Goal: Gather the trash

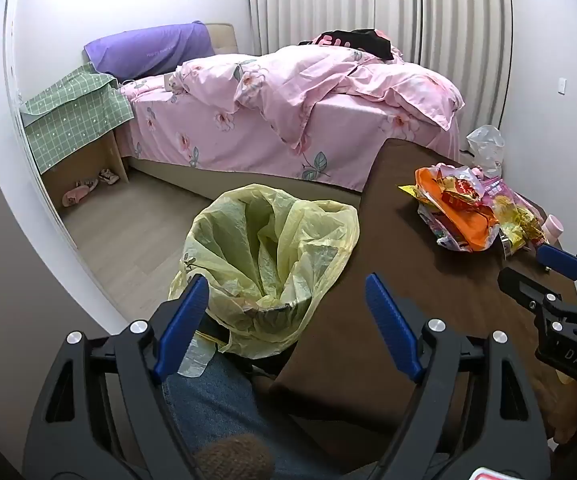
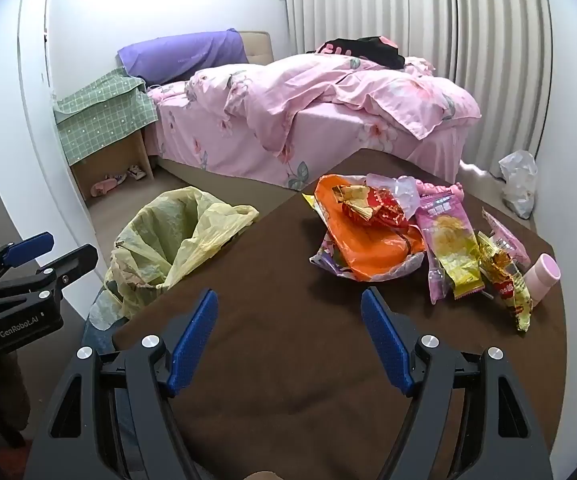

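Observation:
A heap of empty snack wrappers (image 2: 372, 232) lies on the brown-covered table (image 2: 288, 340), with an orange bag (image 1: 476, 224) on top and pink and yellow packets (image 2: 452, 248) beside it. A bin lined with a yellow bag (image 1: 264, 256) (image 2: 168, 240) stands on the floor at the table's left edge. My left gripper (image 1: 286, 292) is open and empty, over the bin's rim and the table edge. My right gripper (image 2: 288, 308) is open and empty above bare table, short of the wrappers. Each gripper shows in the other's view, the right gripper (image 1: 536, 270) and the left gripper (image 2: 56, 252).
A pink cup (image 2: 542, 278) lies on its side at the table's right edge. A bed with pink bedding (image 2: 312, 108) stands behind, a green-clothed side table (image 2: 104, 116) to its left. A clear plastic bag (image 2: 520, 184) sits on the floor by the curtain. A person's jeans-clad leg (image 1: 216, 404) is below the bin.

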The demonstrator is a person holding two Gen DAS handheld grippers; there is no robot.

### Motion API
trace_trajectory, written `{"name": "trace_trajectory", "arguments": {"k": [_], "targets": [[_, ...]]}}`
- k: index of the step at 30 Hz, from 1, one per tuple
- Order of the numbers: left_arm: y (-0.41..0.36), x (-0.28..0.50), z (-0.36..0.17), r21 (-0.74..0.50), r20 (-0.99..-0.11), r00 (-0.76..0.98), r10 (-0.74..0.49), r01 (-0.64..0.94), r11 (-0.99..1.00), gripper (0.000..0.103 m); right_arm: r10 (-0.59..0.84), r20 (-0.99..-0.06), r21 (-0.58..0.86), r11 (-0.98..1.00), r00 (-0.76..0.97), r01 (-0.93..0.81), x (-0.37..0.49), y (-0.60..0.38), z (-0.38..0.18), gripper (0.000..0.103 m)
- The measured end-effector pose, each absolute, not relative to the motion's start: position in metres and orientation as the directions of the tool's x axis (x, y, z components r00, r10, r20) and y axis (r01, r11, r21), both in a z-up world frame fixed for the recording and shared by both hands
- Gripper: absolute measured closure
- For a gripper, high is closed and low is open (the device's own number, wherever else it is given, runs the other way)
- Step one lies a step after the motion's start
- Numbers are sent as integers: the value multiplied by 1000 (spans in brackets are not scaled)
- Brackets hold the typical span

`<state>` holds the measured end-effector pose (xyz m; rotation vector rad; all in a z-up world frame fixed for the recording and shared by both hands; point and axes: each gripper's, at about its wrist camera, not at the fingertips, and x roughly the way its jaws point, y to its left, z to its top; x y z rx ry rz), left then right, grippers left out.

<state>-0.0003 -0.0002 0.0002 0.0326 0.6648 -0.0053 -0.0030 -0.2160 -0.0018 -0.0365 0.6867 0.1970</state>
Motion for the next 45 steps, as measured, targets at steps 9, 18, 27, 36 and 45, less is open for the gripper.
{"name": "trace_trajectory", "arguments": {"k": [9, 18, 27, 36, 45], "targets": [[1, 1, 3, 22, -626, 780, 6, 9, 1000, 27, 170, -622, 31, 981, 764, -193, -4, -216, -1, 32], [-2, 0, 1, 28, -605, 796, 8, 11, 1000, 27, 176, -605, 34, 980, 777, -195, -1, -213, 5, 32], [-3, -4, 8, 36, -589, 808, 7, 18, 999, 27, 188, -596, 53, 979, 781, -196, -1, -215, 4, 32], [-3, -4, 7, 37, -593, 805, 7, 19, 999, 27, 193, -597, 57, 978, 778, -198, -1, -217, 3, 32], [-1, -4, 5, 34, -592, 806, 8, 15, 999, 27, 189, -596, 58, 980, 780, -193, -1, -218, 1, 32]]}}
